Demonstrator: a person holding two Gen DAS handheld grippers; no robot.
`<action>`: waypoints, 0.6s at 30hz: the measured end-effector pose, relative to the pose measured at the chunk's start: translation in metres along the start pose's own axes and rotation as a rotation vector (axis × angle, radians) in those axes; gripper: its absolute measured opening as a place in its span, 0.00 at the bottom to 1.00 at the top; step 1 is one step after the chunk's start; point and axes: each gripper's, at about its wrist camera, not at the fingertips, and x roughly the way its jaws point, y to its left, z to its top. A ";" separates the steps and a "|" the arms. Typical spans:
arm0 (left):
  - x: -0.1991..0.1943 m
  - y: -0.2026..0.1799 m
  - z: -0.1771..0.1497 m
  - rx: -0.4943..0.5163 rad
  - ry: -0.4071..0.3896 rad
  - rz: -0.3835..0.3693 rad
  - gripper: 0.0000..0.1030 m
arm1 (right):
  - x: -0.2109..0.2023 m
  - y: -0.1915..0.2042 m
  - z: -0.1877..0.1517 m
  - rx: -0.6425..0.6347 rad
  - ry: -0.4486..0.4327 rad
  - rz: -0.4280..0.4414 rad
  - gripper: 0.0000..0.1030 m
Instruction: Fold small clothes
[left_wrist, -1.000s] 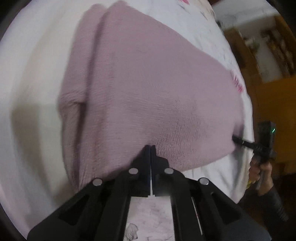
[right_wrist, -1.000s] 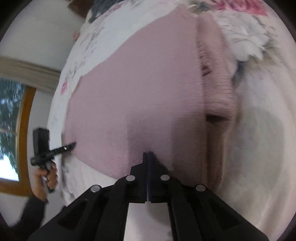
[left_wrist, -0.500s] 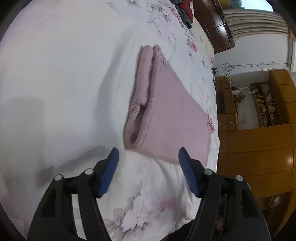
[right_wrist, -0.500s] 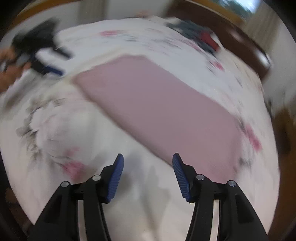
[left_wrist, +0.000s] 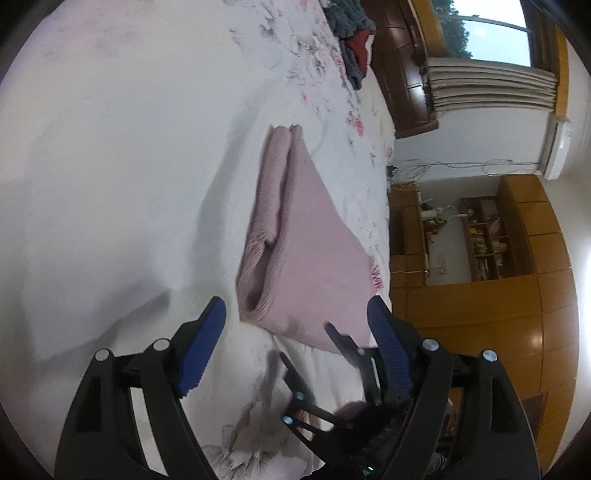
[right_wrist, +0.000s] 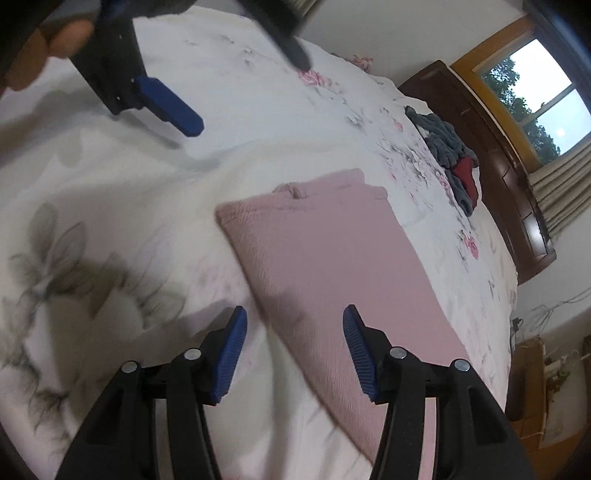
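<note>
Both grippers released above folded pink knit garment on floral bedspread.
Left gripper (left_wrist: 293, 336): jaws spread, empty, garment (left_wrist: 306, 251) lying just ahead between its fingers. Right gripper (right_wrist: 293, 350): jaws spread, empty, garment's near edge directly ahead; bedspread (right_wrist: 110, 229) beneath.

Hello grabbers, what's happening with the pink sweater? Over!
Left hand-held gripper open, empty. Right hand-held gripper open, empty. Folded pink knitted sweater flat on the floral bedsheet. Nothing in the way.
</note>
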 end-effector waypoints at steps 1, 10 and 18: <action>-0.001 -0.001 0.001 0.003 -0.002 -0.013 0.75 | 0.002 0.002 0.000 0.000 0.001 0.000 0.52; 0.006 -0.003 0.020 0.018 0.025 -0.063 0.77 | 0.021 0.012 0.006 -0.008 0.003 -0.032 0.52; 0.008 -0.002 0.036 0.033 0.047 -0.034 0.77 | 0.032 0.013 0.019 0.010 -0.017 -0.063 0.52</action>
